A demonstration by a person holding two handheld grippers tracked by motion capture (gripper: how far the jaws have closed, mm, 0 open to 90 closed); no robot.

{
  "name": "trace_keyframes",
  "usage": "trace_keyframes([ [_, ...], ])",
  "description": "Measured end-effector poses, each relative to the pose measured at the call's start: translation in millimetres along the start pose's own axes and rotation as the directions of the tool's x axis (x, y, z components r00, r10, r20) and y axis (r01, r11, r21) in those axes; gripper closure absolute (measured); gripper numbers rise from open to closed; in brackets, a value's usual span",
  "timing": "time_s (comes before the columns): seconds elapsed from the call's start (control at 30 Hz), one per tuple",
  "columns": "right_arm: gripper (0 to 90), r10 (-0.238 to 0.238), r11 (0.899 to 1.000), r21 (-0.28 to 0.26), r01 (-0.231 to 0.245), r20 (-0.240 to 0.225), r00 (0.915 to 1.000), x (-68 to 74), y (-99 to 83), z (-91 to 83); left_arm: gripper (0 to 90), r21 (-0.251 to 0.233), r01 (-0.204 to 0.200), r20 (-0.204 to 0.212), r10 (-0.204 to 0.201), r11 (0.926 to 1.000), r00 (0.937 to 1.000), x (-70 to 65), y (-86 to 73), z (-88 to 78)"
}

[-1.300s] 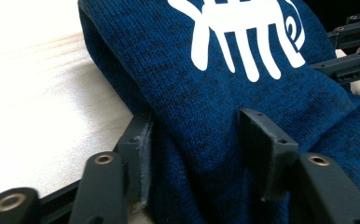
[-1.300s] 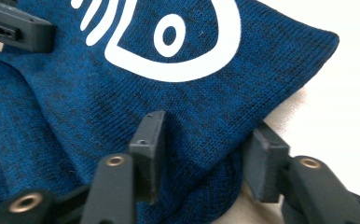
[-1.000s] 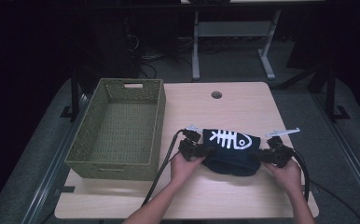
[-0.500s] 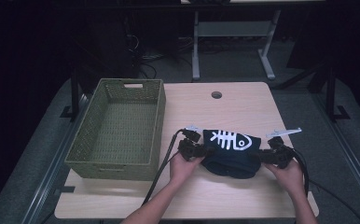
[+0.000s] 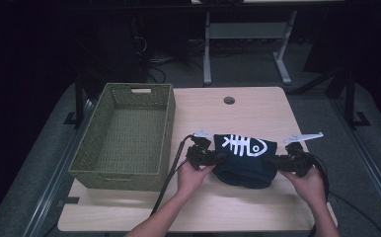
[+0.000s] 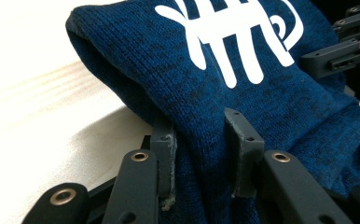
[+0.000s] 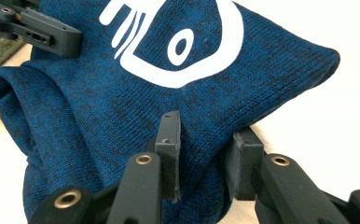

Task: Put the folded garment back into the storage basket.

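A: From the high view, where's the folded dark-blue knit garment with the white fish-bone print (image 5: 245, 157)?

B: Between both tongs, over the pale wooden surface (image 5: 257, 106), beside the olive woven basket (image 5: 129, 133).

A: Left gripper view?

B: Left tongs (image 6: 206, 140) clenched on fabric.

A: Right gripper view?

B: Right tongs (image 7: 206, 140) likewise pinching cloth. Lifting's underway, I'd say; next, carry it level to the basket.

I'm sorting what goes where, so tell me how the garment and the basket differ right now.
The garment is dark blue knit with a white fish-bone print; the basket is olive-green weave. The garment is soft, folded and bunched; the basket is a stiff, open-topped box. The garment is pinched at its ends by the left gripper and right gripper; the basket stands untouched. Both are over the same table.
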State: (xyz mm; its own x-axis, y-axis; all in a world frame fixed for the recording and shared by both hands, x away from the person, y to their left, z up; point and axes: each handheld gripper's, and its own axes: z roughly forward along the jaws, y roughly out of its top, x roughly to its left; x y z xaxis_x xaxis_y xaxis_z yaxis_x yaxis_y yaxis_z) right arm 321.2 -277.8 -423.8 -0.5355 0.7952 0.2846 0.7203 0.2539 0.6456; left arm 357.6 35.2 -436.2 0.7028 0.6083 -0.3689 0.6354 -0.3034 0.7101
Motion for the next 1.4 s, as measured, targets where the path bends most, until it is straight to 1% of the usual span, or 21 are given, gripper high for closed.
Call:
trace_keyframes([
  [0.1,69.5,-0.019,1.0,-0.011,0.019,-0.006,0.9998,2.0,2.4,-3.9,68.0,-0.009,-0.008,-0.001,0.008,0.9999,1.0,-3.5,2.1,-6.9],
  [0.13,69.5,-0.011,1.0,-0.014,0.011,-0.008,0.9999,3.6,3.3,-5.0,68.0,-0.011,-0.018,-0.001,0.018,0.9998,0.9998,-4.4,3.1,-9.4],
  [0.23,69.5,-0.017,1.0,-0.02,0.017,-0.008,0.9998,7.5,6.6,-8.8,68.0,-0.023,-0.022,-0.004,0.021,0.9995,0.9998,-7.4,5.7,-16.1],
  [0.33,69.5,-0.036,0.999,-0.034,0.036,-0.011,0.9993,12.1,12.3,-14.3,68.0,-0.035,-0.029,-0.006,0.029,0.9989,0.9996,-10.1,8.6,-23.1],
  [0.37,69.5,-0.036,0.999,-0.034,0.036,-0.011,0.9993,12.1,12.3,-14.3,68.0,-0.039,-0.027,-0.005,0.027,0.9989,0.9996,-10.9,9.1,-24.7],
  [0.4,69.5,-0.032,0.999,-0.036,0.032,-0.014,0.9994,13.2,13.4,-15.3,68.0,-0.042,-0.034,-0.005,0.034,0.9986,0.9994,-11.3,10.0,-26.8],
  [0.43,69.5,-0.04,0.998,-0.04,0.039,-0.013,0.9991,13.8,14.5,-16.7,68.0,-0.048,-0.031,-0.005,0.031,0.9984,0.9995,-12.5,10.5,-28.6],
  [0.47,69.5,-0.039,0.998,-0.042,0.038,-0.015,0.9991,15.1,15.9,-18.2,68.0,-0.052,-0.037,-0.005,0.037,0.998,0.9993,-12.8,11.5,-31.2],
  [0.5,69.5,-0.041,0.998,-0.048,0.04,-0.019,0.999,16.3,17.3,-19.9,68.0,-0.056,-0.034,-0.005,0.034,0.9979,0.9994,-13.7,11.9,-32.5],
  [0.6,69.5,-0.052,0.997,-0.057,0.051,-0.017,0.9985,18.4,20.4,-23.3,67.9,-0.063,-0.047,-0.007,0.046,0.9969,0.9989,-15.6,15.9,-38.6],
  [0.63,69.5,-0.046,0.997,-0.058,0.045,-0.02,0.9987,19.7,22.1,-24.8,67.9,-0.067,-0.05,-0.009,0.049,0.9965,0.9987,-16.2,17.0,-40.2],
  [0.67,69.6,-0.051,0.997,-0.063,0.05,-0.021,0.9985,19.9,22.9,-25.5,67.9,-0.075,-0.05,-0.013,0.049,0.9959,0.9987,-17.9,18.9,-42.6],
  [0.7,69.6,-0.045,0.997,-0.067,0.044,-0.025,0.9987,21.2,24.5,-27.2,67.9,-0.077,-0.06,-0.016,0.059,0.9952,0.9981,-18.3,20.3,-44.7],
  [0.8,69.6,-0.051,0.996,-0.079,0.049,-0.032,0.9982,22.2,27.1,-29.8,67.9,-0.087,-0.063,-0.017,0.062,0.9942,0.998,-19.4,23.3,-50.4],
  [0.87,69.6,-0.045,0.996,-0.085,0.041,-0.04,0.9982,23.4,28.7,-31.5,67.9,-0.088,-0.062,-0.017,0.06,0.9943,0.998,-20.2,24.0,-53.1],
  [1.0,69.6,-0.058,0.994,-0.093,0.053,-0.052,0.997,27.0,32.7,-34.9,67.9,-0.093,-0.06,-0.017,0.059,0.9938,0.9981,-20.6,26.4,-60.2],
  [1.03,69.7,-0.054,0.994,-0.097,0.048,-0.058,0.9969,27.7,33.8,-35.9,67.9,-0.097,-0.059,-0.013,0.058,0.9936,0.9982,-20.5,27.3,-61.5],
  [1.1,69.7,-0.058,0.994,-0.1,0.052,-0.059,0.9966,28.3,35.6,-37.3,67.8,-0.097,-0.066,-0.011,0.065,0.9932,0.9978,-20.7,29.8,-64.7],
  [1.23,69.6,-0.061,0.992,-0.115,0.053,-0.067,0.9958,30.6,39.7,-40.6,67.8,-0.104,-0.063,-0.008,0.063,0.9925,0.998,-21.4,32.9,-69.6],
  [1.3,69.7,-0.061,0.991,-0.121,0.052,-0.073,0.9954,31.6,41.4,-41.7,67.8,-0.105,-0.071,-0.014,0.07,0.992,0.9975,-21.6,35.1,-73.7],
  [1.4,69.7,-0.065,0.991,-0.121,0.056,-0.075,0.995,33.3,43.6,-42.4,67.8,-0.106,-0.07,-0.016,0.068,0.992,0.9975,-21.4,36.1,-75.8],
])
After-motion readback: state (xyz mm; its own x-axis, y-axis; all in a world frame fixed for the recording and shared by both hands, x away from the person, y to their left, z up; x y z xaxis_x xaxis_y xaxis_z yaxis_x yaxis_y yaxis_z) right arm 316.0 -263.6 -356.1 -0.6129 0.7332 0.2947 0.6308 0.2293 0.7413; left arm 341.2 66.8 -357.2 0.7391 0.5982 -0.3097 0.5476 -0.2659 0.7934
